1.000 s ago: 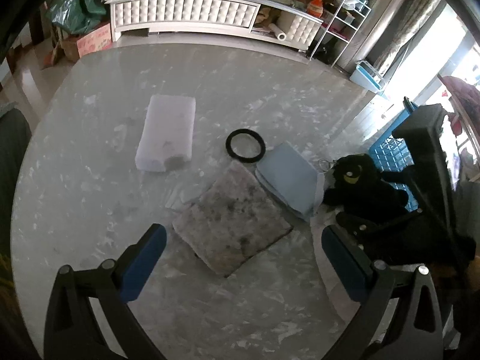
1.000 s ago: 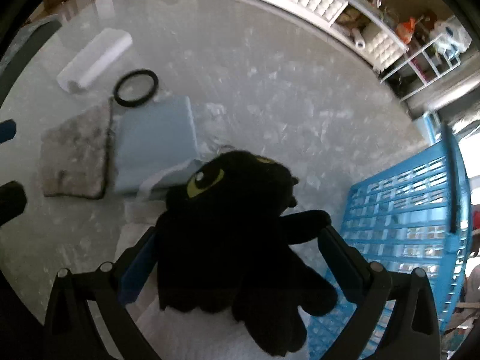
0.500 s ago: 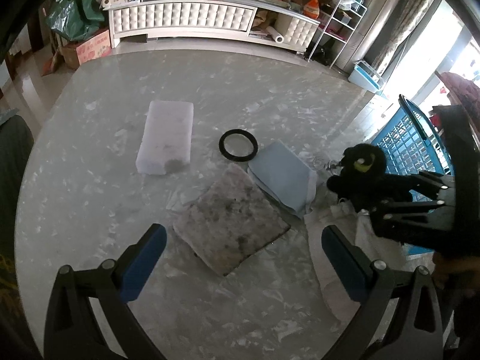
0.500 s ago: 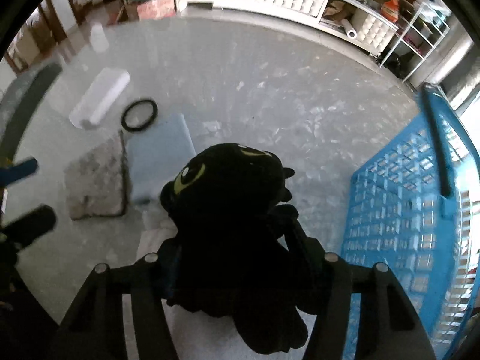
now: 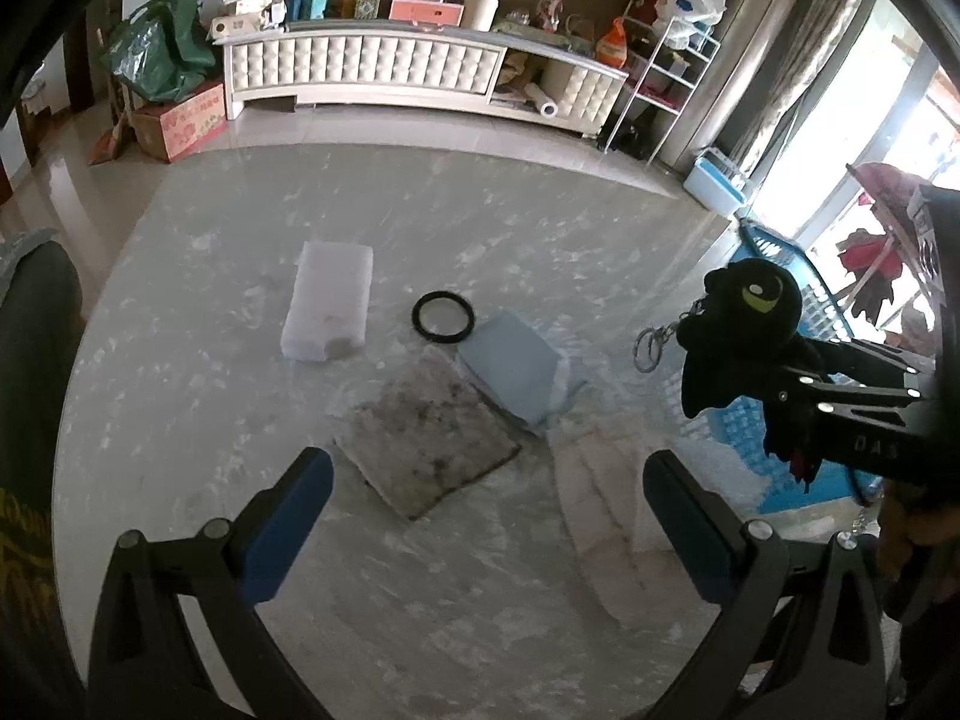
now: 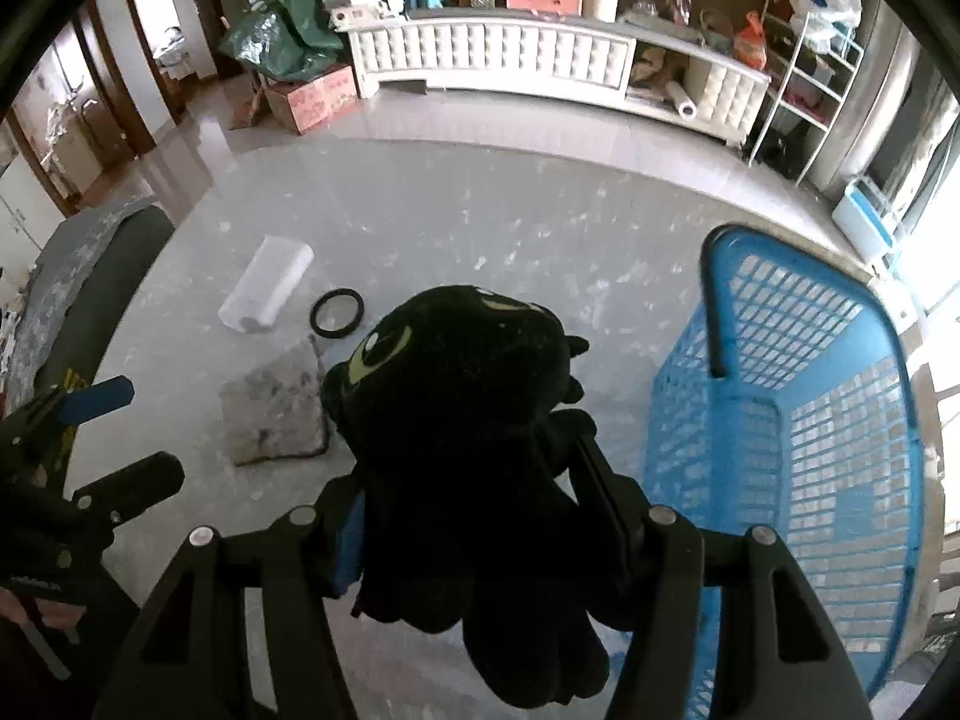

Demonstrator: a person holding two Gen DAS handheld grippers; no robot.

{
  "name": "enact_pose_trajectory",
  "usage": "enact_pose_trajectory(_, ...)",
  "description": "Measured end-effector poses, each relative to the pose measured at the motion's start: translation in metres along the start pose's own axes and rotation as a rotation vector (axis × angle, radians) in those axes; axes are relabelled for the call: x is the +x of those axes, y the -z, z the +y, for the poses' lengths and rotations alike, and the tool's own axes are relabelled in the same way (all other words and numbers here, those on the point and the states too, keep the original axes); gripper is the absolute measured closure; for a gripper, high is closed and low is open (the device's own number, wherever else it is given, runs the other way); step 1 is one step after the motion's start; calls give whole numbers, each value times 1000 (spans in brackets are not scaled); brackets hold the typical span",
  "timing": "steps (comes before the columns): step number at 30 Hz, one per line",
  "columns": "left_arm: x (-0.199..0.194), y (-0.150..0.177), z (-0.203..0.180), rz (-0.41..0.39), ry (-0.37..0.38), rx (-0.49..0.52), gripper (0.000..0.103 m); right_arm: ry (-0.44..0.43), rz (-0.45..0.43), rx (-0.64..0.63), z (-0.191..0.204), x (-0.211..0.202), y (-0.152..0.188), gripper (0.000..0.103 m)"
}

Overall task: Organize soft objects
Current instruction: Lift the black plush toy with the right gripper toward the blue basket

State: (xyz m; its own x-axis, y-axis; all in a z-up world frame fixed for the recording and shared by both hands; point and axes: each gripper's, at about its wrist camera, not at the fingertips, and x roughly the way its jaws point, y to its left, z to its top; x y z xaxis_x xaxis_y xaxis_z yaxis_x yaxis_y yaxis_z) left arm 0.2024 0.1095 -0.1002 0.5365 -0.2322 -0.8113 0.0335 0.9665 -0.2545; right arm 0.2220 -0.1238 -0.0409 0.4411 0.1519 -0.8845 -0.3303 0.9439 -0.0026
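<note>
A black plush toy (image 6: 468,396) with yellow-green eyes hangs above the marble table, with my right gripper (image 6: 474,510) shut on its body. In the left wrist view the plush toy (image 5: 744,330) hangs at the right, a metal keyring (image 5: 651,348) dangling from it. The blue mesh basket (image 6: 810,420) stands just to its right. My left gripper (image 5: 483,474) is open and holds nothing, above a grey mottled pad (image 5: 426,438). A blue-grey folded cloth (image 5: 516,366), a white foam block (image 5: 330,312) and a black ring (image 5: 443,317) lie beyond it.
A white crumpled sheet (image 5: 606,498) lies on the table (image 5: 210,420) by the basket. A dark chair back (image 6: 102,276) stands at the table's left edge. Past the table are a white cabinet (image 5: 372,69), a green bag (image 5: 162,54) and a wire rack (image 5: 672,78).
My right gripper closed on the black plush toy and lifted it off the table beside the basket. The left gripper rose a little and stayed open.
</note>
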Motion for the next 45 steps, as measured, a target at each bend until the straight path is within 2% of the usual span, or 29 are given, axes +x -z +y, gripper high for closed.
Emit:
enact_pose_trajectory(3, -14, 1, -13, -24, -4, 20, 0, -9, -26, -2, -4, -21, 6, 45)
enact_pose_trajectory(7, -28, 1, -33, -48, -7, 47, 0, -22, -50, 1, -8, -27, 16, 46)
enact_pose_trajectory(10, -35, 1, -48, -62, -3, 68, 0, -28, -65, 0, -13, -37, 22, 54)
enact_pose_trajectory(14, -39, 0, -66, -65, -19, 90, 0, -44, -92, 15, -28, -51, 27, 77)
enact_pose_trajectory(15, -40, 0, -71, -66, -20, 92, 0, -51, -96, 21, -31, -52, 27, 92)
enact_pose_trajectory(16, -40, 1, -74, -67, -16, 93, 0, -58, -107, 22, -35, -54, 28, 101)
enact_pose_trajectory(19, -39, 2, -81, -64, -15, 87, 0, -91, -110, 30, -47, -55, 30, 102)
enact_pose_trajectory(28, -31, 4, -92, -41, -7, 101, 0, -35, -171, 66, -76, -67, 28, 102)
enact_pose_trajectory(35, -12, 6, -100, -3, 0, 119, 0, -6, -88, 132, -107, -24, 32, 102)
enact_pose_trajectory(42, 7, 9, -98, 33, 0, 118, 0, -8, 19, 173, -117, 29, 40, 102)
enact_pose_trajectory(45, 11, 10, -96, 41, -7, 116, 0, -5, 35, 174, -119, 39, 42, 99)
